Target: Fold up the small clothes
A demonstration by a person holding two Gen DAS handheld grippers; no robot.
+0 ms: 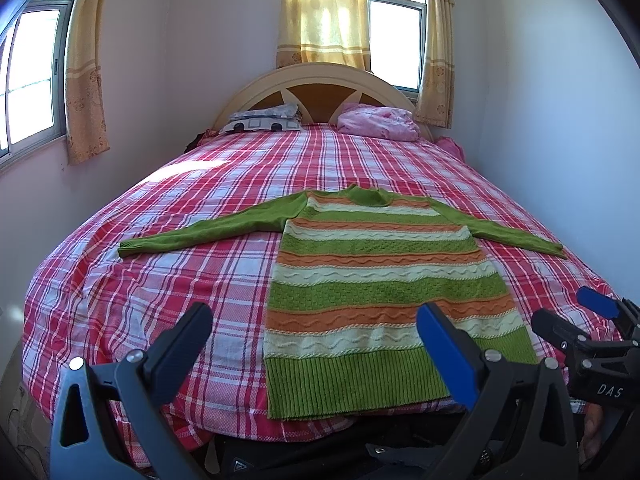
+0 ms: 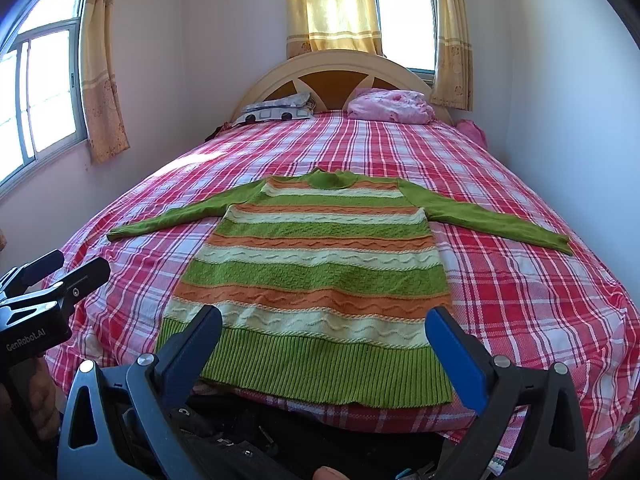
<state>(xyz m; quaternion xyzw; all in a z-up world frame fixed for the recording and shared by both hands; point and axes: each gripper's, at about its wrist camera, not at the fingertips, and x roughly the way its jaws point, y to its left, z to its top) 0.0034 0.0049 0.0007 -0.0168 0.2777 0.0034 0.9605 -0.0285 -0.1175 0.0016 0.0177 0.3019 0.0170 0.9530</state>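
Observation:
A small knit sweater (image 1: pixel 372 272) with green, orange and cream stripes and plain green sleeves lies flat on the bed, both sleeves spread out sideways, hem toward me. It also shows in the right wrist view (image 2: pixel 320 272). My left gripper (image 1: pixel 316 340) is open and empty, held above the foot of the bed near the hem's left corner. My right gripper (image 2: pixel 324 344) is open and empty, held over the hem. The right gripper shows at the right edge of the left wrist view (image 1: pixel 568 316), and the left gripper at the left edge of the right wrist view (image 2: pixel 76 268).
The bed has a red and white plaid sheet (image 1: pixel 160 272). A patterned pillow (image 1: pixel 264 118) and a pink bundle of bedding (image 1: pixel 376 120) lie by the headboard (image 1: pixel 320 84). Walls stand close on both sides. Curtained windows are at the left and back.

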